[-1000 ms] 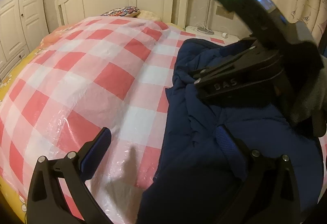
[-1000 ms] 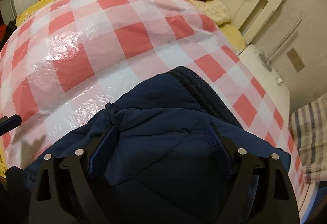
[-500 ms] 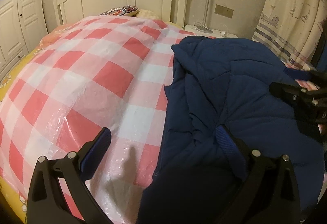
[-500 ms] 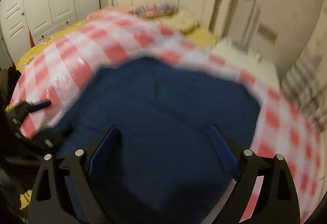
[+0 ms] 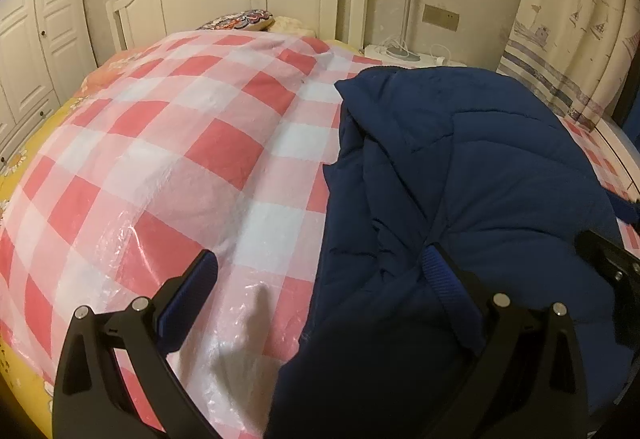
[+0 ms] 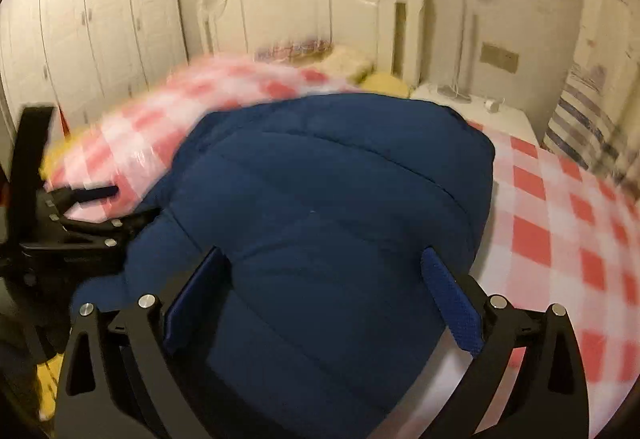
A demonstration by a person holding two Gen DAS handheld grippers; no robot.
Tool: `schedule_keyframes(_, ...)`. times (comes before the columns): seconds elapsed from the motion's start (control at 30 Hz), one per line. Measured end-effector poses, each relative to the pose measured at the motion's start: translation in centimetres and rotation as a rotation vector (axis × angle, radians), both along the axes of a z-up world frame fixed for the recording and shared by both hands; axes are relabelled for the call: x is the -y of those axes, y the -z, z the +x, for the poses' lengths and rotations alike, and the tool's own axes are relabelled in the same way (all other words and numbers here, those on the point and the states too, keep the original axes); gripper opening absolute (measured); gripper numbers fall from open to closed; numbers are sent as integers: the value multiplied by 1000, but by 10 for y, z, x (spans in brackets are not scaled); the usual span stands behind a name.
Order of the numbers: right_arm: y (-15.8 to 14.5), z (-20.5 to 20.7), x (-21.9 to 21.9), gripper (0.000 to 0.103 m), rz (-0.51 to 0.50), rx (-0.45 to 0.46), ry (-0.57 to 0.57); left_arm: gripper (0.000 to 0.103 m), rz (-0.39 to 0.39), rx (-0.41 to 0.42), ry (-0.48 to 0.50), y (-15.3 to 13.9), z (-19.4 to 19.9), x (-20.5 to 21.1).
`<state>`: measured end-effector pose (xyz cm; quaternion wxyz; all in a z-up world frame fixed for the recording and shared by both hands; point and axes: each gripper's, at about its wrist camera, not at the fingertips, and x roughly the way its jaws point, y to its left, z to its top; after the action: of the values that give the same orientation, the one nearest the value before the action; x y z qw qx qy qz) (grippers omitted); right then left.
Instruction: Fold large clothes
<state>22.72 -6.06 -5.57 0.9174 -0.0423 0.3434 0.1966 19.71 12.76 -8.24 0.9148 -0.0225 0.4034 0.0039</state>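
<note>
The navy padded jacket (image 5: 460, 199) lies on the bed over a red-and-white checked plastic cover (image 5: 168, 167), bunched into a thick mound instead of spread flat, which suggests the fold is at an early or middle stage. The left claw (image 5: 320, 287) hangs low with its jaws spread wide: its left pad (image 5: 188, 299) stands over bare cover, while its right pad (image 5: 444, 279) rests on or just above the jacket's crumpled near edge, so the jacket's edge sits between the pads without being pinched. This placement likely serves to steady or pick up that edge for the next fold. The right claw (image 6: 324, 303) is also spread, its jaws having just been opening, and the jacket's smooth quilted back lies ahead of and below both pads (image 6: 452, 303) with nothing clamped; the release reads as the end of a carry or flip of that panel. The left wrist view shows the jacket's open front, its creased inner folds and the wide bare cover to the claw's left, and catches only a dark corner of the right claw (image 5: 612, 271) at the frame's right edge. The right wrist view, which is blurred, shows the rounded outer back of the jacket, the strip of cover on the claw's right, and the left claw's frame (image 6: 80, 215) at the jacket's far-left side
</note>
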Motion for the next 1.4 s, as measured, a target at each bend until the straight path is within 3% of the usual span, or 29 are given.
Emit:
schedule_keyframes(0.03, -3, -2, 6, 96, 28, -28, 8, 101, -19, -13, 9, -3, 0, -3)
schedule_keyframes(0.17, -9, -12, 39, 96, 188, -113, 46, 101, -266, -92, 91, -15, 9, -34)
schedule_keyframes(0.27, 7, -16, 70, 97, 316, -221, 140, 101, -320, -198, 143, 0, 30, -41)
schedule_keyframes(0.37, 27, -14, 77, 97, 457, -322, 71, 101, -409, -256, 192, 18, 43, -41)
schedule_keyframes(0.57, 36, -5, 58, 99, 462, -352, 12, 100, -543, -265, 235, 34, 44, -50)
schedule_keyframes(0.6, 33, -6, 56, 99, 442, -337, -2, 91, -544, -259, 242, 35, 45, -50)
schedule_keyframes(0.63, 30, -10, 54, 93, 434, -310, -15, 70, -578, -258, 262, 36, 44, -49)
schedule_keyframes(0.67, 27, -13, 54, 89, 424, -283, -22, 66, -667, -254, 288, 37, 44, -48)
schedule_keyframes(0.7, 25, -16, 55, 83, 410, -249, -22, 66, -662, -231, 274, 35, 43, -45)
schedule_keyframes(0.8, 21, -23, 61, 74, 369, -158, -14, 60, -489, -147, 250, 16, 42, -13)
schedule_keyframes(0.87, 14, -23, 67, 70, 308, -98, 5, 54, -421, -120, 252, 5, 51, 14)
schedule_keyframes(1.03, -15, 4, 108, 60, 155, 4, 90, 49, -443, -115, 278, -8, 99, 76)
schedule_keyframes(1.23, -15, 60, 168, 59, 110, -42, 208, 51, -378, -103, 280, -6, 159, 148)
schedule_keyframes(1.37, -8, 72, 183, 64, 132, -65, 258, 58, -330, -73, 245, -4, 150, 157)
schedule_keyframes(1.4, -10, 69, 183, 72, 123, -62, 283, 62, -324, -56, 234, -3, 144, 155)
